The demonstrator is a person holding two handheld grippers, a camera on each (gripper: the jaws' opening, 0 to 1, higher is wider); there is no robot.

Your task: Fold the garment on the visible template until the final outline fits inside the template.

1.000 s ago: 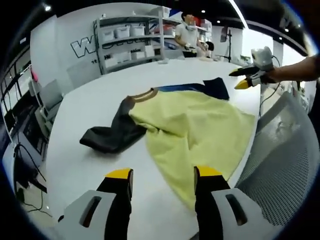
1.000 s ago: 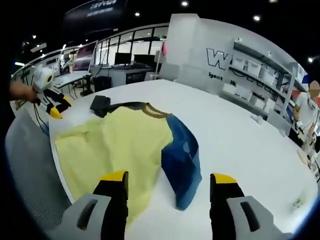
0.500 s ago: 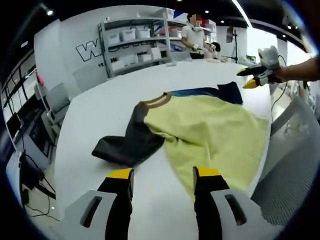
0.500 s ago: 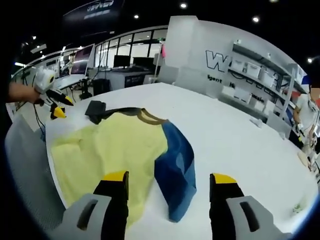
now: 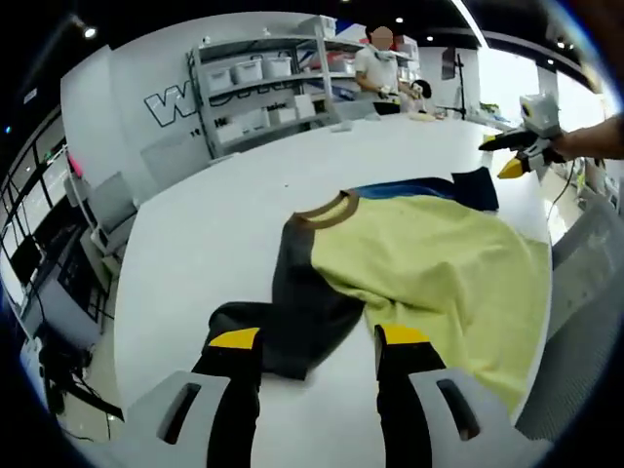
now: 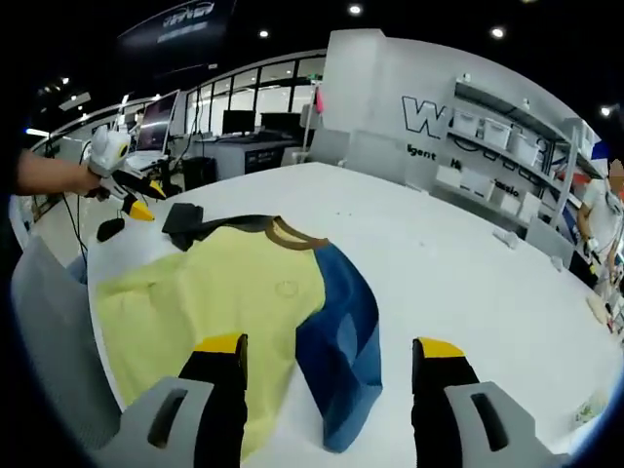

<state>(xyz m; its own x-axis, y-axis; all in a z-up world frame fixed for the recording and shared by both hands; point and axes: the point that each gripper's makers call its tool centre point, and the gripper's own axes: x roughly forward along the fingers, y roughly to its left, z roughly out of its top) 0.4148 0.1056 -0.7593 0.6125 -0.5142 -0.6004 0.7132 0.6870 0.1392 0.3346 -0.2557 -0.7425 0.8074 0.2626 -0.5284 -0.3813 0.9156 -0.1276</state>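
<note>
White table (image 5: 214, 214) (image 6: 458, 263): spans most of both views; its near edge is cut off on the person's side. No template outline can be made out on its surface.

Garment (image 5: 429, 268) (image 6: 224, 302): lies spread on the table, yellow body, brown collar, unfolded. Hem runs off the table's near edge, so the full outline is not visible. Dark sleeve (image 5: 292, 327) is crumpled and sits just ahead of the left gripper (image 5: 310, 339), partly hidden behind its jaws. Blue sleeve (image 6: 341, 336) lies folded over itself ahead of the right gripper (image 6: 327, 346); in the left gripper view it is a thin far strip.

Grey mesh chair back (image 5: 575, 331) (image 6: 54, 361): just beside the table edge, cut by the frame.

Shelving with bins (image 5: 263, 83) and a person (image 5: 380, 68) in the background: small, details unreadable.

Grippers: both spread wide, nothing between the jaws; neither touches the cloth.

Versus 1.0 s ago: left gripper has advanced toward the dark sleeve, which was well ahead and now sits at the jaw tips. Right gripper has edged closer to the blue sleeve. Garment itself unchanged.
</note>
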